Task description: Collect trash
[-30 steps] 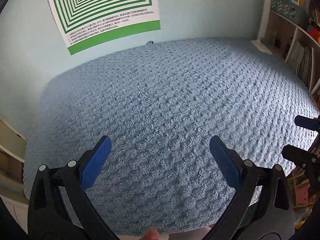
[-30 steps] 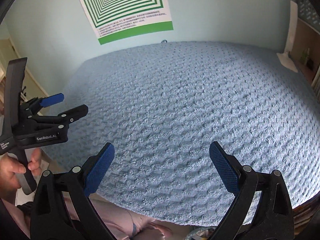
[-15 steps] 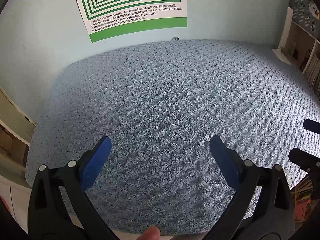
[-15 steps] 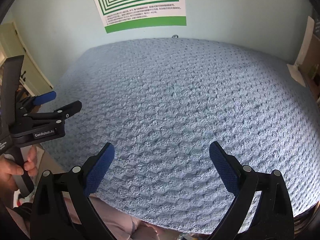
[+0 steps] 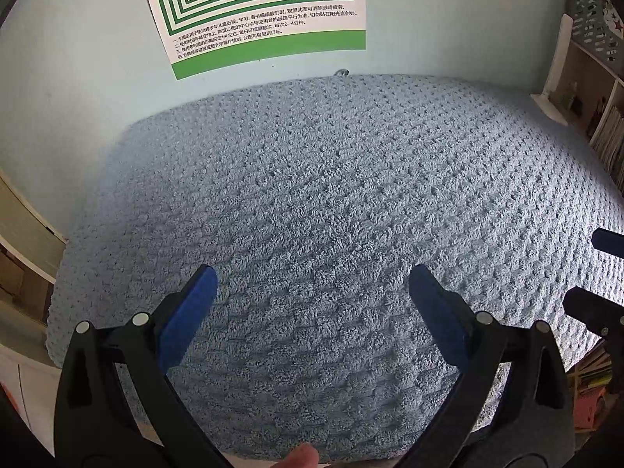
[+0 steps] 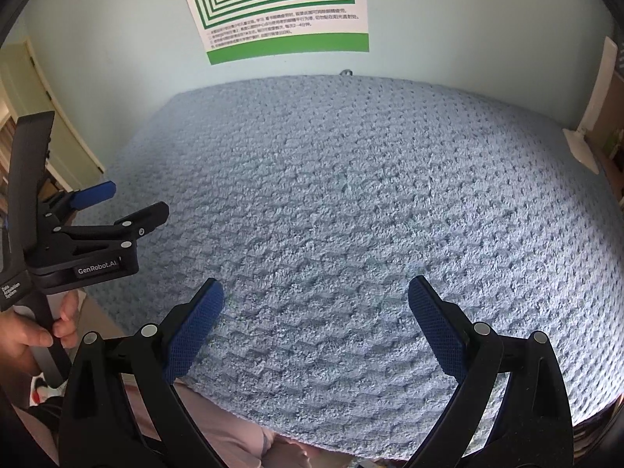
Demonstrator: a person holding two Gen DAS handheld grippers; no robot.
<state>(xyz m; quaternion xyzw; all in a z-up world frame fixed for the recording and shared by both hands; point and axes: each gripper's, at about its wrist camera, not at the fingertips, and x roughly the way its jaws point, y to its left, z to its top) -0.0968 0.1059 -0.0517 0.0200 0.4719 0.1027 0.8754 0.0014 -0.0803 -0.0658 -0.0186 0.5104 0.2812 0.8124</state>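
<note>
No trash shows in either view. My left gripper [image 5: 312,304] is open and empty, held above the near part of a table covered with a blue textured towel [image 5: 331,210]. My right gripper [image 6: 316,312] is open and empty above the same towel [image 6: 351,202]. The left gripper also shows from the side at the left of the right wrist view [image 6: 128,206], open. The right gripper's fingertips [image 5: 608,241] show at the right edge of the left wrist view.
A green and white striped poster [image 5: 265,7] hangs on the pale blue wall behind the table. A bookshelf [image 5: 600,89] with books and a grey basket stands to the right. A cream door [image 6: 46,124] is at the left.
Both cameras have swung to the left, so the poster now sits nearer the centre top. Both grippers stay open and empty.
</note>
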